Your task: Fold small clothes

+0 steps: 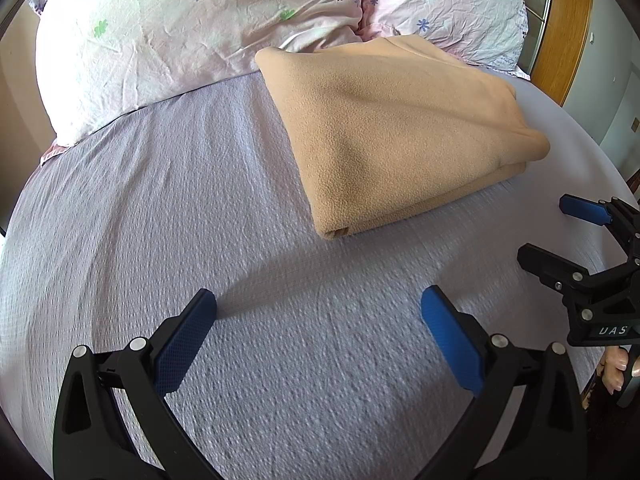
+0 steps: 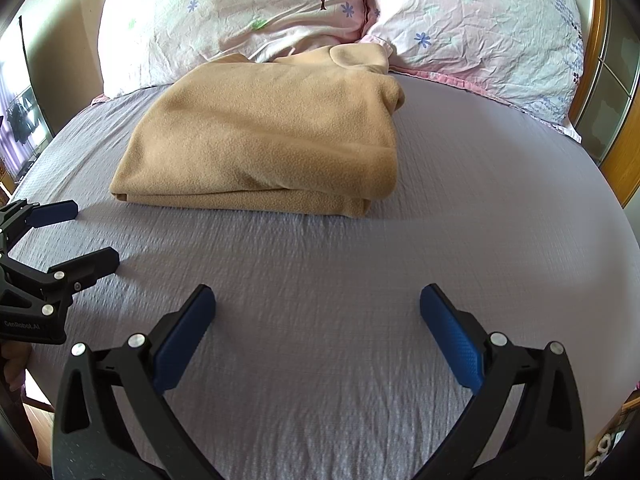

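A tan fleece garment lies folded in a thick rectangle on the grey bedsheet, its far edge against the pillows. It also shows in the right wrist view. My left gripper is open and empty, low over the sheet, in front of the garment and apart from it. My right gripper is open and empty, also in front of the garment. Each gripper shows in the other's view: the right gripper at the right edge, the left gripper at the left edge, both open.
Two pink flowered pillows lie at the head of the bed. A wooden frame stands at the far right. The grey bedsheet spreads around the garment. The bed's edge falls off at the right.
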